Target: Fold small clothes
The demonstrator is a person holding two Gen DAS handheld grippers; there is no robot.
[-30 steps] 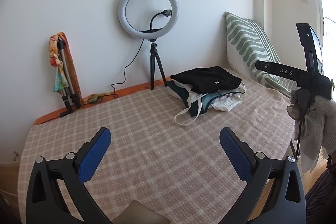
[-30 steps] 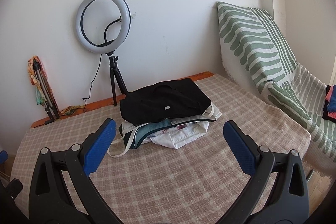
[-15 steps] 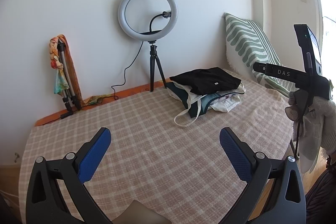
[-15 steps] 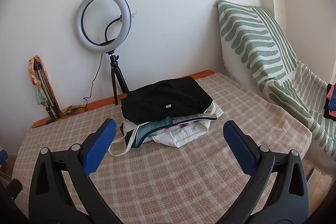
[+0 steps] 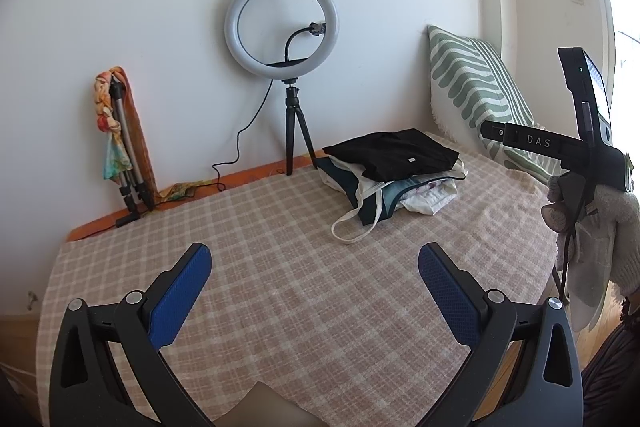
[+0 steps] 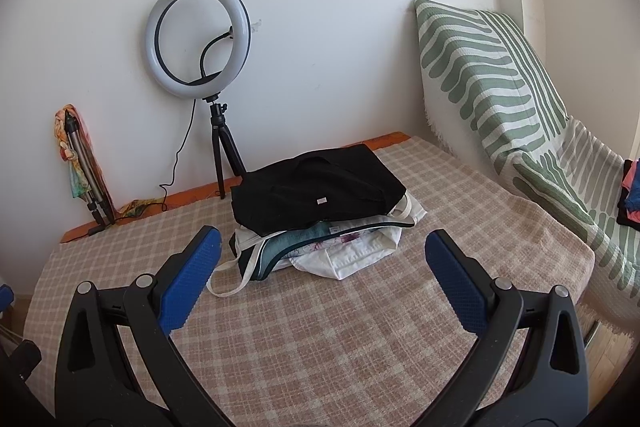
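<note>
A pile of small clothes [image 5: 394, 175] [image 6: 324, 219] lies toward the back of the checked table cover [image 5: 288, 267] [image 6: 360, 327]. A black garment [image 6: 316, 187] with a small white label tops it, over teal and white pieces; a white strap loops out at the front left. My left gripper [image 5: 314, 265] hovers open over the cover, well short of the pile and to its left. My right gripper [image 6: 322, 253] is open too, with nothing between its blue pads, just in front of the pile. The right gripper's body [image 5: 576, 151] shows at the right edge of the left wrist view.
A ring light on a small tripod [image 5: 282, 27] [image 6: 198, 39] stands at the back wall, its cable trailing left. A folded tripod with a colourful cloth [image 5: 120, 131] leans at the back left. A green-striped cushion [image 6: 484, 79] rests against the right wall.
Both grippers have drifted slightly; the pile sits a little lower and nearer in the right wrist view. Both stay open and nothing has been touched.
</note>
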